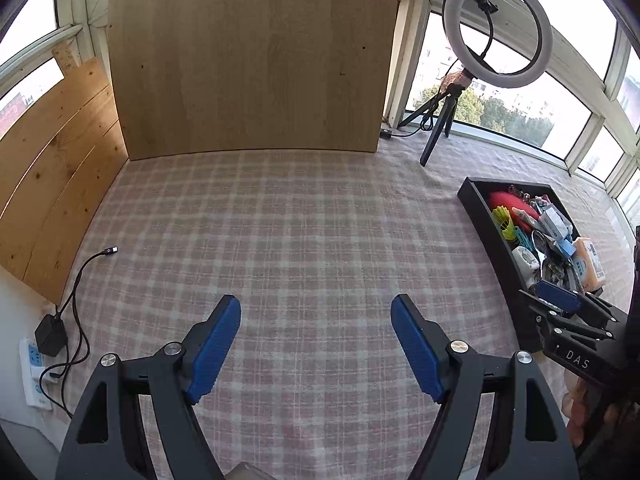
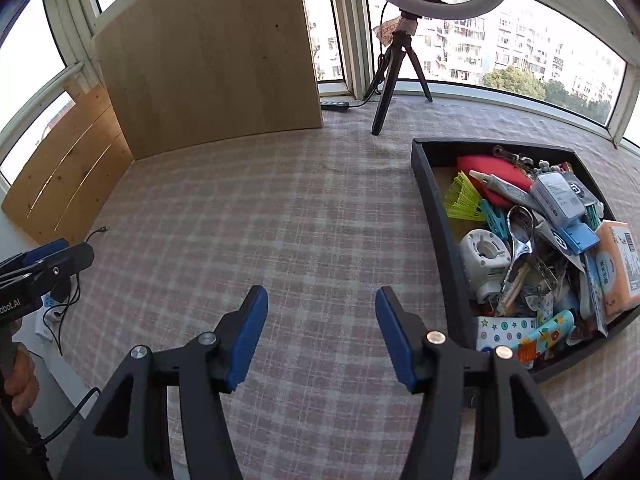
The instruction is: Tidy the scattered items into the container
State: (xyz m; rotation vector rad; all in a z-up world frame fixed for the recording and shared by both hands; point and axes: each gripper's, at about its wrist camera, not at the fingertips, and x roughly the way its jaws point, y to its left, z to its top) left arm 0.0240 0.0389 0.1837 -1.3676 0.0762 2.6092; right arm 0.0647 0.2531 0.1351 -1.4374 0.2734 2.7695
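Note:
A black tray (image 2: 440, 216) on the right of the checked tablecloth holds several items: a red pouch (image 2: 492, 176), a yellow shuttlecock (image 2: 462, 196), scissors (image 2: 520, 236), a white round gadget (image 2: 484, 252), an orange tissue pack (image 2: 618, 264). The tray also shows in the left wrist view (image 1: 486, 232). My left gripper (image 1: 316, 312) is open and empty above bare cloth. My right gripper (image 2: 320, 300) is open and empty, just left of the tray. The right gripper also shows at the right edge of the left wrist view (image 1: 568, 304).
A ring light on a tripod (image 1: 496, 32) stands behind the tray. A wooden board (image 1: 248, 60) stands at the back, wooden planks (image 1: 52, 168) at the left. A cable (image 1: 80, 276) and charger in a power strip (image 1: 34, 368) lie at the left edge.

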